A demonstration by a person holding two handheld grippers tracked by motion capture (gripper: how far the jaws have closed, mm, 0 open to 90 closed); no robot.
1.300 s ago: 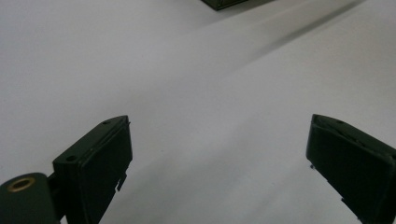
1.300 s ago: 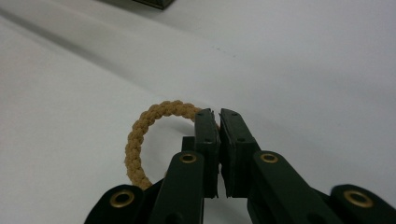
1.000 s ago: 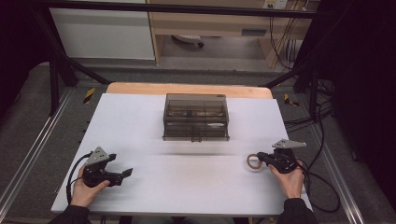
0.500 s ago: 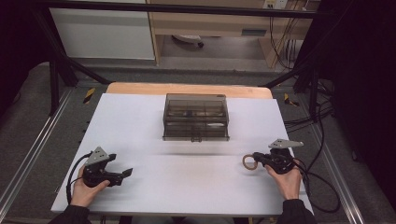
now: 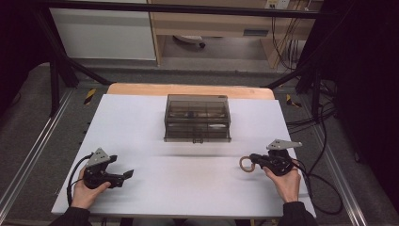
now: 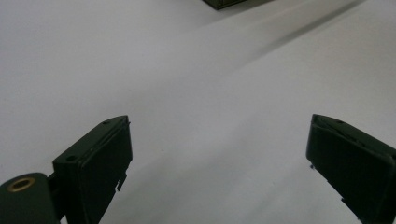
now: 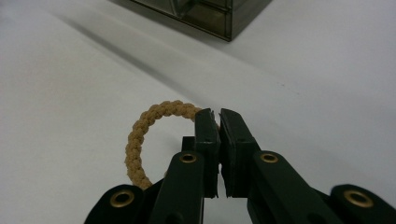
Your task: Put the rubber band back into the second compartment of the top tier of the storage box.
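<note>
The white table (image 5: 188,188) spreads under me, the smoky box (image 5: 197,117) at twelve o'clock, well apart from both my grippers. My left gripper (image 5: 123,176), at eight o'clock, gapes wide with nothing between its jaws. My right gripper (image 5: 251,159), at four o'clock, is pinched tight on the tan rope ring (image 7: 140,135)

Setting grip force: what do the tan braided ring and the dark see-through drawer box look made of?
Tan braided ring: twisted cord or fibre, matte; the plaited strands show, so probably soft. Dark see-through drawer box: smoky translucent plastic, glossy, hard-edged; contents show faintly through it.
</note>
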